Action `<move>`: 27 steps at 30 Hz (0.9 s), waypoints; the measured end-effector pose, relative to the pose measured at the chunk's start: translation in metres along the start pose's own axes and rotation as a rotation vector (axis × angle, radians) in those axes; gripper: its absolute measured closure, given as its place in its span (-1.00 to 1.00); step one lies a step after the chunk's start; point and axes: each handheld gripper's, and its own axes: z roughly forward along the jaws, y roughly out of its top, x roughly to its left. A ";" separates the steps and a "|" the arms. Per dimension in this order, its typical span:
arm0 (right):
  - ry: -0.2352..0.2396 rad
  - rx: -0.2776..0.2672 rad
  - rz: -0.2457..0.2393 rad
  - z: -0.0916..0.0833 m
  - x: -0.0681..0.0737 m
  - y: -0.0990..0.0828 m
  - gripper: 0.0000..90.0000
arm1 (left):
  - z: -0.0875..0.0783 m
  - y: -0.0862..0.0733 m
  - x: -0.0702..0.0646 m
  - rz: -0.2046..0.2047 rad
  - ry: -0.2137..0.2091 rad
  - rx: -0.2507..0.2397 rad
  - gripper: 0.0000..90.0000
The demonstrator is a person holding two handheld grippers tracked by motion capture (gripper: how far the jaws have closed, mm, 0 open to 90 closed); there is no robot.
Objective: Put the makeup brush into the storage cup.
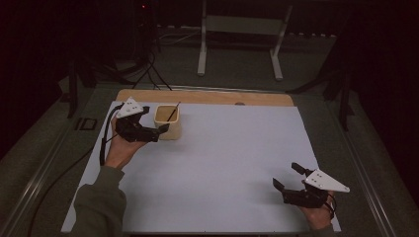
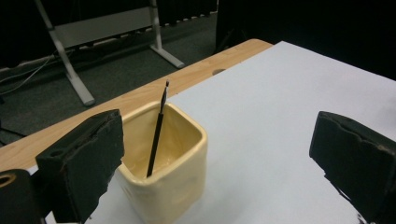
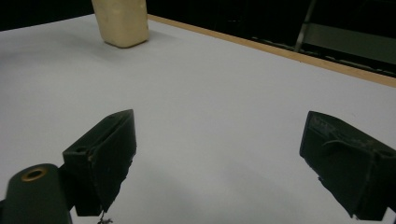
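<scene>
A cream square cup (image 1: 168,127) stands at the back left of the white sheet, and a thin black stick (image 1: 172,112) leans inside it. My left gripper (image 1: 154,119) is right beside the cup's left side, open. In the left gripper view the cup (image 2: 173,172) sits just inside the left jaw, with the stick (image 2: 156,140) upright in it and the left gripper (image 2: 219,140) held wide. My right gripper (image 1: 286,175) is open over the sheet's front right corner, holding nothing. The right gripper view has the right gripper (image 3: 219,144) open over bare sheet, the cup (image 3: 122,21) far off.
The white sheet (image 1: 222,163) covers a wooden table whose bare far edge (image 1: 207,96) has a small hole (image 1: 240,103). A metal stand (image 1: 239,29) and cables (image 1: 148,69) are on the floor beyond. A small black box (image 1: 87,123) lies left of the table.
</scene>
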 end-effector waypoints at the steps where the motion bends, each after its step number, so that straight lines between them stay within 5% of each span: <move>1: 0.000 0.000 -0.001 0.000 0.000 0.000 -0.76 | -0.002 -0.003 -0.001 0.005 -0.005 0.002 -0.91; 27: 0.007 -0.003 -0.001 0.000 0.000 0.001 -0.77 | -0.031 -0.042 -0.023 -0.005 -0.011 -0.065 -0.92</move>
